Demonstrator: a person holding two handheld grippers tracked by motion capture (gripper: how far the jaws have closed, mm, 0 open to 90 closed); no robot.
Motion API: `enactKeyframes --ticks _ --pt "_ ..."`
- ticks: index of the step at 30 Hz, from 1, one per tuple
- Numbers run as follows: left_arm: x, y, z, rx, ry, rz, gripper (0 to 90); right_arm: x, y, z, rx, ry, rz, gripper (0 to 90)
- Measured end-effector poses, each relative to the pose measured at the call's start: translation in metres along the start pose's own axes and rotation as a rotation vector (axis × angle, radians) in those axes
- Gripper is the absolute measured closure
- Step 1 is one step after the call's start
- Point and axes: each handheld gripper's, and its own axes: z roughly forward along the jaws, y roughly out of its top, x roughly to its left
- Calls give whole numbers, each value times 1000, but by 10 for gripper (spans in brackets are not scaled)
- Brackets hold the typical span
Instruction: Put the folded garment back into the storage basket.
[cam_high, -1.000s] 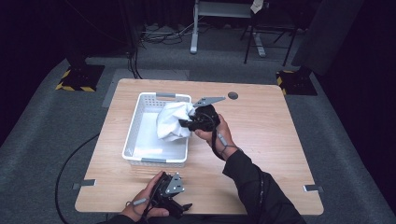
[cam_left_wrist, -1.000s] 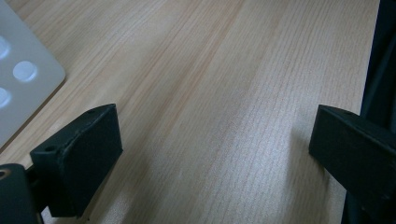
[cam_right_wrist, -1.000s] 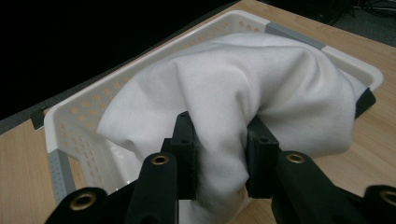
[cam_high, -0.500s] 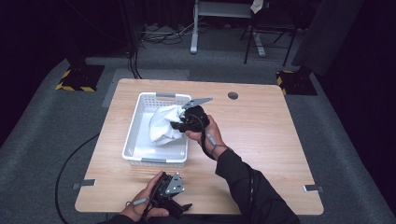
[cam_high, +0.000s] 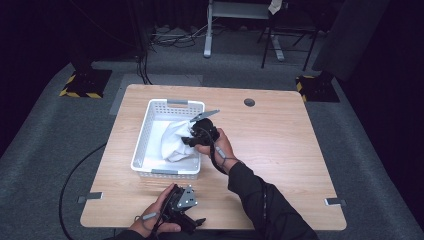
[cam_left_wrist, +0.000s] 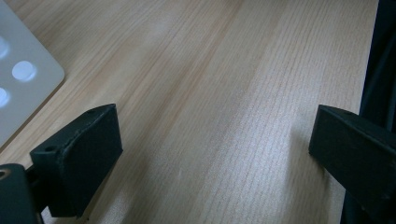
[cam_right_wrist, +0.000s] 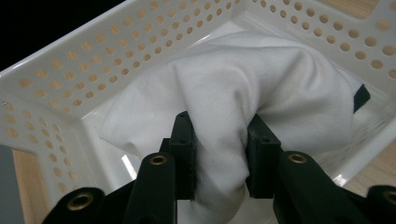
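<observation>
Right now the right gripper (cam_right_wrist: 218, 140) has its jaws clamped on a thick fold of the white cloth (cam_right_wrist: 243, 84), the fabric bunched between the two black pads and bulging out above and to either side of them. Just beyond the jaws the rest of the cloth drapes down into the white perforated basket (cam_right_wrist: 93, 60), whose holed walls rise behind and around the bundle. From the high view the right gripper (cam_high: 192, 136) sits over the basket's right-hand side with the cloth (cam_high: 175, 142) hanging beneath it, mostly inside the basket (cam_high: 150, 112), and part of it looks settled on the floor of the tray.

Down at the near edge of the worktop (cam_high: 280, 150), the left gripper (cam_high: 181, 207) is idle: its jaws stand wide apart over bare wood with nothing between them, a pale corner off to one side.

My read is that this is the placing step, the cloth being lowered into the basket and close to done. What the next move calls for is getting the gripped fold down inside the walls, then parting the jaws so the fabric drops free, and lifting straight out so no pad drags a corner over the rim.
</observation>
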Motion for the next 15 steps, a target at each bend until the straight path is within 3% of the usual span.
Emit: enactKeyframes --ticks 9,11,15 --pt "0 0 0 -1 1 0 24 4 -3 2 40 -21 -24 671" --pt "0 0 0 0 0 0 24 5 -3 3 60 -27 -25 639" --pt "0 0 0 -1 -3 4 24 9 -2 -3 123 -35 -81 526"
